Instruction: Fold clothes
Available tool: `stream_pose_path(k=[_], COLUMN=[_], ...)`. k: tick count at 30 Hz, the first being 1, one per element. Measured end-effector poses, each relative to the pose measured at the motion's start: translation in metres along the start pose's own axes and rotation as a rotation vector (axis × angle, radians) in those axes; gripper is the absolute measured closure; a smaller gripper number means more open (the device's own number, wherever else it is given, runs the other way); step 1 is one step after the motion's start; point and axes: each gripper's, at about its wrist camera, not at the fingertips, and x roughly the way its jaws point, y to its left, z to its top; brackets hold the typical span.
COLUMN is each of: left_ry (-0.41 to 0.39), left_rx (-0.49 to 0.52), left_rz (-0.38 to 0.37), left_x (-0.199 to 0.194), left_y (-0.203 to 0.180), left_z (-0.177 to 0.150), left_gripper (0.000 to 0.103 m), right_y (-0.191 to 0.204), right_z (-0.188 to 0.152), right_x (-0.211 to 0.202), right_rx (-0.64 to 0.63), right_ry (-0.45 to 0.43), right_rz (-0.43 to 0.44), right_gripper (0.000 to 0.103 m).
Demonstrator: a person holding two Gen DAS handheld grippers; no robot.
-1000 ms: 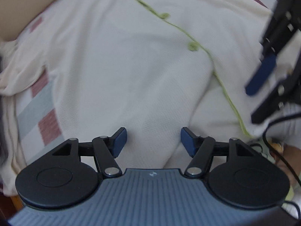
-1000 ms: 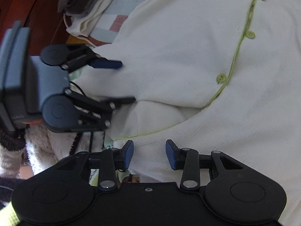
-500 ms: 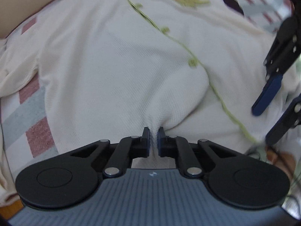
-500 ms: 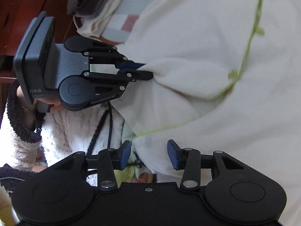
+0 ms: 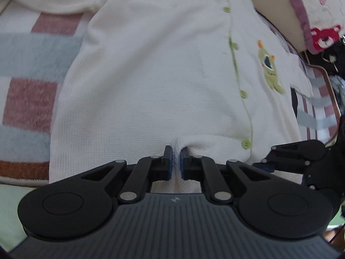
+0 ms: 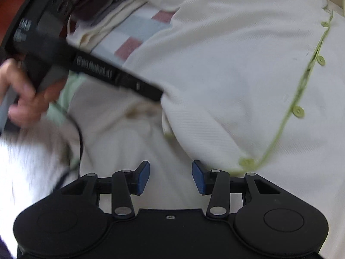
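Striped blanket [image 5: 32, 99] under romper [image 5: 151, 75] (left tool [image 5: 175, 161] pinching it).

Cream baby garment [image 5: 163, 82] spread front-up on a striped blanket

Waffle-knit, with green-trimmed placket and green buttons (a small green monster patch beside them); its near edge is bunched into a pinched fold.

Soft, even daylight filled both views, leaving only faint shadows in the folds of the cream garment [image 5: 163, 82] and no glare. The left wrist view stayed fairly sharp at its centre, with the striped blanket [image 5: 32, 64] smeared towards the bowed fisheye edges. The right wrist view was blurrier, its left side streaked by motion around the hand [image 6: 21, 99].
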Motion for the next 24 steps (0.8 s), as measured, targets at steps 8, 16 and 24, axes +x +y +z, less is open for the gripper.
stream_pose_path(k=[8, 16, 24], left_ry=[-0.013, -0.036, -0.278], left_rx=[-0.062, -0.087, 0.103], left_rz=[-0.057, -0.163, -0.109], left_x=[0.000, -0.014, -0.079], left_y=[0.014, 0.023, 0.000], left_z=[-0.008, -0.008, -0.023], left_gripper=[0.095, 0.095, 0.044], right_y=[0.036, 0.048, 0.016], right_z=[0.004, 0.001, -0.014], right_x=[0.002, 0.010, -0.130], right_rx=[-0.213, -0.466, -0.203], right_ry=[-0.142, -0.098, -0.198], right_rz=[-0.232, -0.285, 0.024], right_gripper=[0.054, 0.097, 0.097])
